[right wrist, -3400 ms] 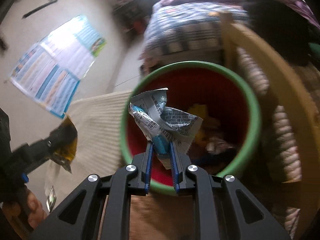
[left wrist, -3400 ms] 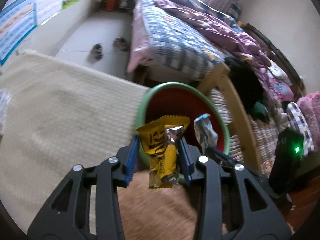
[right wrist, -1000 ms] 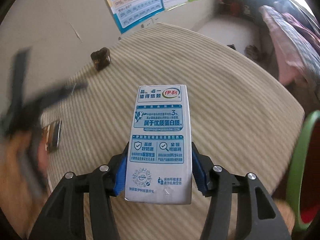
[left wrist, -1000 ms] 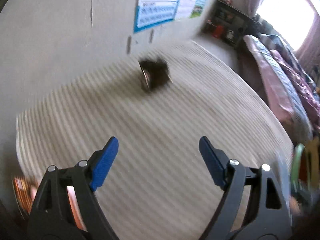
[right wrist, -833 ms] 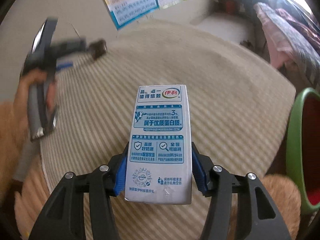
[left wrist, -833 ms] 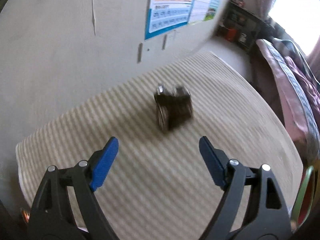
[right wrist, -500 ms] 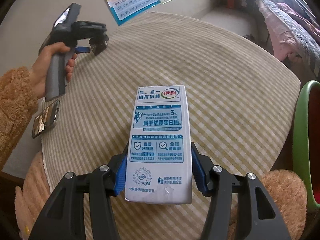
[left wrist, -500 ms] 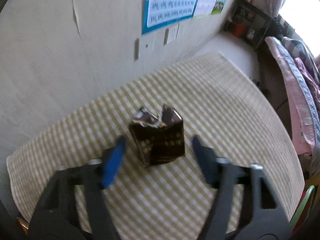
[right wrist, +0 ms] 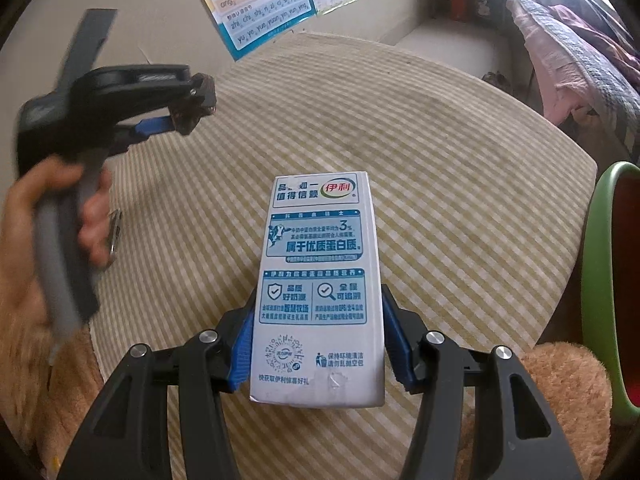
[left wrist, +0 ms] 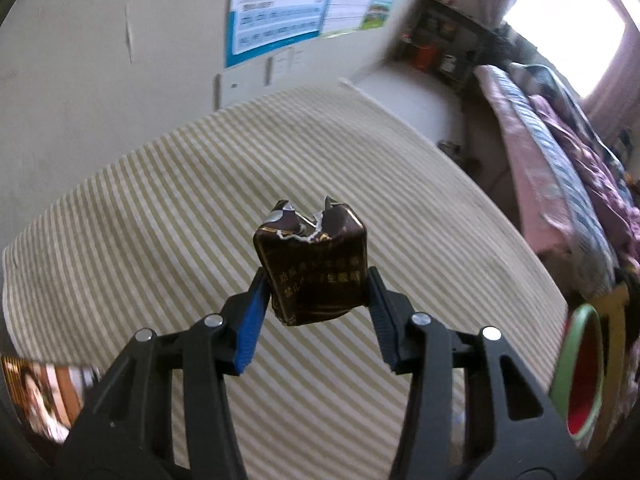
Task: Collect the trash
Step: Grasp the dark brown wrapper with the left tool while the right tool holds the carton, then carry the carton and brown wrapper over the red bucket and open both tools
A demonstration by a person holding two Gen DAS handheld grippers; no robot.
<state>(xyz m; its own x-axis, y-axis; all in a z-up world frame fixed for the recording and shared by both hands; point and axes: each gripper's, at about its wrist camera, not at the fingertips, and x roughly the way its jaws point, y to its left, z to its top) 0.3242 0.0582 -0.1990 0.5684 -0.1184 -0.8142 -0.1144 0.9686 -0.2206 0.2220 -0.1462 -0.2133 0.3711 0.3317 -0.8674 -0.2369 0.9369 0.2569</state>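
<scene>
Both pieces are picked up but not yet binned — the left gripper point(left wrist: 316, 300) has just closed on the crumpled brown carton point(left wrist: 314, 268) above the checked table point(left wrist: 160, 220), the right gripper point(right wrist: 318, 336) clamps the white milk carton point(right wrist: 318, 292) — the green-rimmed bin point(right wrist: 608, 280) waits at the table's right edge.

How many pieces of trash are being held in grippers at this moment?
2. A dark brown torn wrapper is clamped in the left gripper, above the striped tablecloth. A white-and-blue milk carton is clamped in the right gripper.
</scene>
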